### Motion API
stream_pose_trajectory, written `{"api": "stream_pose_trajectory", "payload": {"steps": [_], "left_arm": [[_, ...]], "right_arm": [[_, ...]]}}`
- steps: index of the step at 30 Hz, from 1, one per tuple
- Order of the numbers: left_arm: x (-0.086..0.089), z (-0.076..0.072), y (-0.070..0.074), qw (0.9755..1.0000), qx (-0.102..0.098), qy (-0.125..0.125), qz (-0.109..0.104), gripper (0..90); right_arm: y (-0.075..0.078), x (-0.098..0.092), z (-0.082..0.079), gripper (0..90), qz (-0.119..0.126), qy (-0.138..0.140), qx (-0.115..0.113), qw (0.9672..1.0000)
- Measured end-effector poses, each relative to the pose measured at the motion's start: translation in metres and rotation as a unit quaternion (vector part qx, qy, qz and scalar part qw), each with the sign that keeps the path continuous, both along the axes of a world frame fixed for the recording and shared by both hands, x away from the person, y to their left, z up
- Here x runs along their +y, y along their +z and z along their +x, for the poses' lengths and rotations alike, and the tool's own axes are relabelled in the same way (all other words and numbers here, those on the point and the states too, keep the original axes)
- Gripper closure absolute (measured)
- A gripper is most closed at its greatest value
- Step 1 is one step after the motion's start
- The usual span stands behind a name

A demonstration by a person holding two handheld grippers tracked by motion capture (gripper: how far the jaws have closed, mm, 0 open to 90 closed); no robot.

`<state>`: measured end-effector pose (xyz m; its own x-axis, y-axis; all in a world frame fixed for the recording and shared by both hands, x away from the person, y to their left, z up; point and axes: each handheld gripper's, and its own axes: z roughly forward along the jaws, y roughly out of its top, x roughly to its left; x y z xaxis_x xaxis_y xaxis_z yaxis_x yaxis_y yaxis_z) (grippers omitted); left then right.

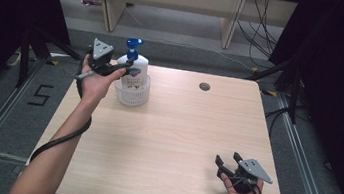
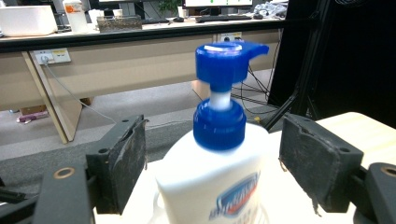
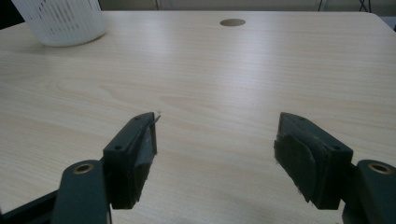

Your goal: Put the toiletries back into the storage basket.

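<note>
Now, from above, the left gripper (image 1: 113, 67) hangs released beside the white plastic pump bottle with a blue dispenser head (image 1: 132, 66), standing in a white slotted plastic basket (image 1: 132, 94). Along its jaws, the bottle (image 2: 219, 182) sits between, untouched; closing off-centre could tip it. The right gripper (image 3: 215, 154) waits released over the pale wooden table (image 3: 233, 70).

Pump bottle (image 1: 133, 67) stands in basket (image 1: 132, 94) at table's (image 1: 174, 142) far left corner.
</note>
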<state>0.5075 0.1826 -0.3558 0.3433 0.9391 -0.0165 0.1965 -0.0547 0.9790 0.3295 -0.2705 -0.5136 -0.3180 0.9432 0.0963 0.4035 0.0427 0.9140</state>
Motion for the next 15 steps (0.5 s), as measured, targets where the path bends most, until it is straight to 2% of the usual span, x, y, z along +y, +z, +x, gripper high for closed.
{"api": "stream_pose_trajectory", "payload": {"steps": [3,5,7,8,10,15], "left_arm": [[0.005,-0.012,-0.004,0.9999,0.002,-0.003,-0.011,22.7],[0.009,-0.019,-0.006,0.9998,0.004,-0.005,-0.017,22.8],[0.012,-0.026,-0.009,0.9994,0.009,-0.012,-0.031,23.0],[0.014,-0.029,-0.009,0.9995,0.006,-0.013,-0.027,23.1],[0.017,-0.036,-0.011,0.9996,0.003,-0.012,-0.027,23.2],[0.025,-0.057,-0.021,0.9996,-0.001,-0.013,-0.024,23.3]], "right_arm": [[0.001,0.0,0.0,30.1,-0.004,0.004,0.004,1.0],[0.0,0.0,0.001,30.1,-0.003,0.0,-0.003,1.0],[0.0,0.0,0.001,30.2,-0.001,0.0,-0.002,1.0],[0.001,0.0,0.0,30.2,-0.002,0.003,0.005,1.0],[0.0,0.0,0.001,30.2,-0.001,0.001,-0.003,1.0],[0.0,0.0,0.001,30.2,-0.004,0.0,-0.002,1.0]]}}
